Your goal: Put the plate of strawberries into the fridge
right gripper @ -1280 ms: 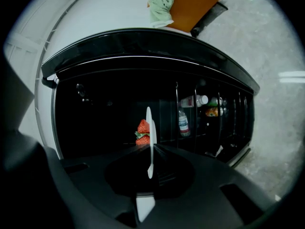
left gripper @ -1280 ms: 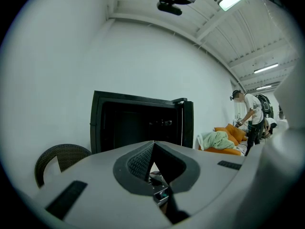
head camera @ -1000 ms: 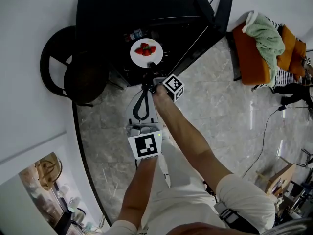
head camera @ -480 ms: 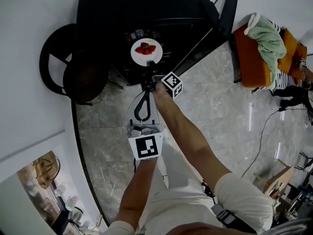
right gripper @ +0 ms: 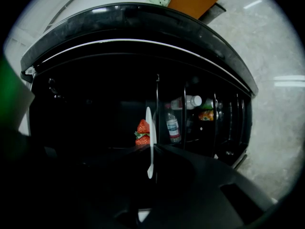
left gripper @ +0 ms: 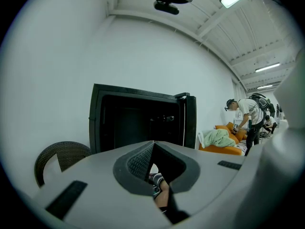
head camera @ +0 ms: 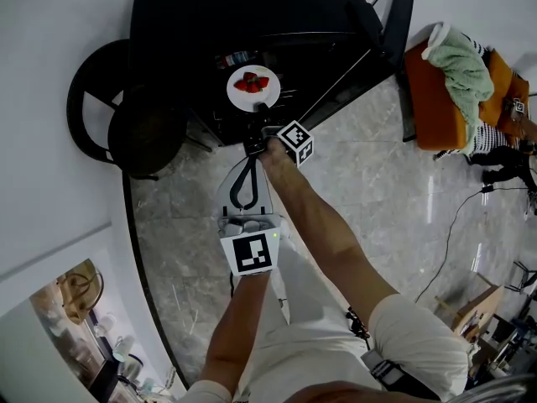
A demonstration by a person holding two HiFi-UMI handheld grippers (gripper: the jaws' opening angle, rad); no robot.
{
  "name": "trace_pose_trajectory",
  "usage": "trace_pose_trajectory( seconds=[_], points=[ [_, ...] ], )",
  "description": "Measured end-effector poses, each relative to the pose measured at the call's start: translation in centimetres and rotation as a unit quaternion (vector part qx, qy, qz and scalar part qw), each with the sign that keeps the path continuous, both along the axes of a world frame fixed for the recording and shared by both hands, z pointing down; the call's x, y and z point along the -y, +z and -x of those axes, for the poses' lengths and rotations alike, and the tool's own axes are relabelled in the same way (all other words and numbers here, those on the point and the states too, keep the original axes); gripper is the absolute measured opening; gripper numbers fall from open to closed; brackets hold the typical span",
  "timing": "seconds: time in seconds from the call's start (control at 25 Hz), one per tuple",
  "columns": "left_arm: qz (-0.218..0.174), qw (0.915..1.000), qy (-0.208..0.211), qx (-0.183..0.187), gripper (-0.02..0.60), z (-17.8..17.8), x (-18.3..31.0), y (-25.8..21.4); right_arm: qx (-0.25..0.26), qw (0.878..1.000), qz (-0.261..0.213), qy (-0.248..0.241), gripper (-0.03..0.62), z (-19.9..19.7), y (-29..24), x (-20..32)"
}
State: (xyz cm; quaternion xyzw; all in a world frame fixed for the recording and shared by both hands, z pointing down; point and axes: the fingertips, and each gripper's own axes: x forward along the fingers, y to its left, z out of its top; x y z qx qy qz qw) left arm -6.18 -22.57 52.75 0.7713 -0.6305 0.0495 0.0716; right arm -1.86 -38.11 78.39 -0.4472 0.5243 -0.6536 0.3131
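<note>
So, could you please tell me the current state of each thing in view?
fridge: door open.
plate: held at its rim, at the fridge opening.
strawberries: lying on the plate.
right gripper: jaws shut on the plate.
left gripper: jaws shut, holding nothing.

Head view: overhead, steeply down, fridge (head camera: 252, 23) at twelve o'clock. Left gripper view: roughly level, set back. Right gripper view: close at its opening. All share the fridge.
</note>
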Motion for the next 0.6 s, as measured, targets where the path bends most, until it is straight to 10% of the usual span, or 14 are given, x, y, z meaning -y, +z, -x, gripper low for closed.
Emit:
trace_pose_trajectory(
  seconds=[0.6],
  points=[
    [0.004, 0.9999, -0.006, -0.014, 0.0, -0.1, 0.5, 0.1, -0.011, 1.0, 0.004, 0.003, 0.025, 0.0, 0.5, 1.6]
  ],
)
